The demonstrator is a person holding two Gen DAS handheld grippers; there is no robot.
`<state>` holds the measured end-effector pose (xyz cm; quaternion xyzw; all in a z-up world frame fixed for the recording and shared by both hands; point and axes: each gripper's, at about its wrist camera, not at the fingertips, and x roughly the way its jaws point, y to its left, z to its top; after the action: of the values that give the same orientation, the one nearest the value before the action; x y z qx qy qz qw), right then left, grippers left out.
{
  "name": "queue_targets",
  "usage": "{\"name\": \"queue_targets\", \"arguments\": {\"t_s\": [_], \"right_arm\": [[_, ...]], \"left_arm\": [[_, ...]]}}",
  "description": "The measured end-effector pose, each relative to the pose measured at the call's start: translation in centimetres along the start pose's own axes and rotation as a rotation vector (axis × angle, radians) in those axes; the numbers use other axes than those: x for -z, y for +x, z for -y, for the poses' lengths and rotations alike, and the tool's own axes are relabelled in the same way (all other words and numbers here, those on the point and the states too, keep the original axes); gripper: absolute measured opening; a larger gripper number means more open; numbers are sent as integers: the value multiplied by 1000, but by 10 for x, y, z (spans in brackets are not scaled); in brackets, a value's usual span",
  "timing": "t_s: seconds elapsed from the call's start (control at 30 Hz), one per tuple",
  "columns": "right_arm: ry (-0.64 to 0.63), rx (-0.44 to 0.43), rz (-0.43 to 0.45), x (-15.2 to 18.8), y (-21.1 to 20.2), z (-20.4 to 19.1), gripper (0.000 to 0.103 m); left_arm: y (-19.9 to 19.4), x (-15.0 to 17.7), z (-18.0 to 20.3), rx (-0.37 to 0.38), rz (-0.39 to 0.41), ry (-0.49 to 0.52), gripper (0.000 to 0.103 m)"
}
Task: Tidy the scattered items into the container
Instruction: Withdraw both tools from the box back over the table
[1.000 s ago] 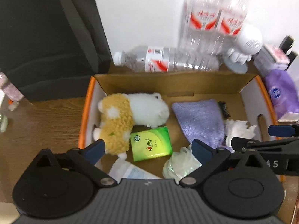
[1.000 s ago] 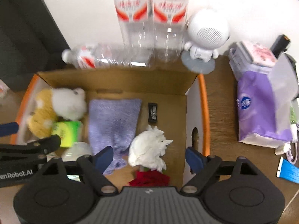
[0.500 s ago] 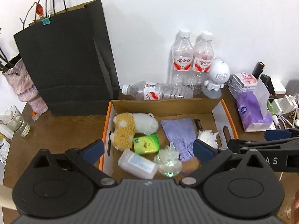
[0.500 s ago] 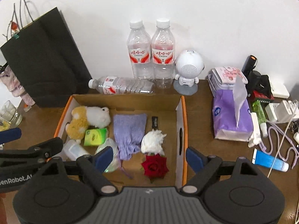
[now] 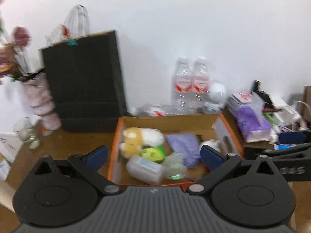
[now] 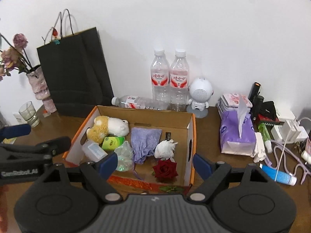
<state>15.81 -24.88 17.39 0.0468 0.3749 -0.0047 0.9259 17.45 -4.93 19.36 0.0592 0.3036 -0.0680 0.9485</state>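
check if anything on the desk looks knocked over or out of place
One water bottle lies on its side behind the cardboard box, while two others stand upright against the wall. Inside the box the items sit in a loose jumble, but nothing looks spilled or damaged.
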Motion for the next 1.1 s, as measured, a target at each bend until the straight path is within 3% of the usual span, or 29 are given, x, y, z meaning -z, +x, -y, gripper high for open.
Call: {"name": "queue_targets", "arguments": {"t_s": [0.07,0.27,0.47,0.57,0.73,0.9,1.03,1.1], "right_arm": [[29,-7,17,23,0,3,85],[-17,2,120,99,-7,0,85],[-32,-18,241,175,-35,-4,90],[-22,-20,297,206,-53,-7,96],[14,-35,350,253,-74,-7,97],[3,-50,384,304,-94,-16,97],[-59,-10,457,345,-115,-29,98],[-54,-17,478,363,-122,-33,103]], "left_arm": [[-4,29,6,-21,46,-1,103],[-19,102,6,20,111,-55,103],[-53,174,11,23,192,-22,103],[-72,201,13,14,202,-33,103],[-113,252,16,-37,309,-5,103],[-142,294,10,-9,330,1,103],[-165,327,5,7,351,-21,103],[-174,342,5,9,369,-29,103]]}}
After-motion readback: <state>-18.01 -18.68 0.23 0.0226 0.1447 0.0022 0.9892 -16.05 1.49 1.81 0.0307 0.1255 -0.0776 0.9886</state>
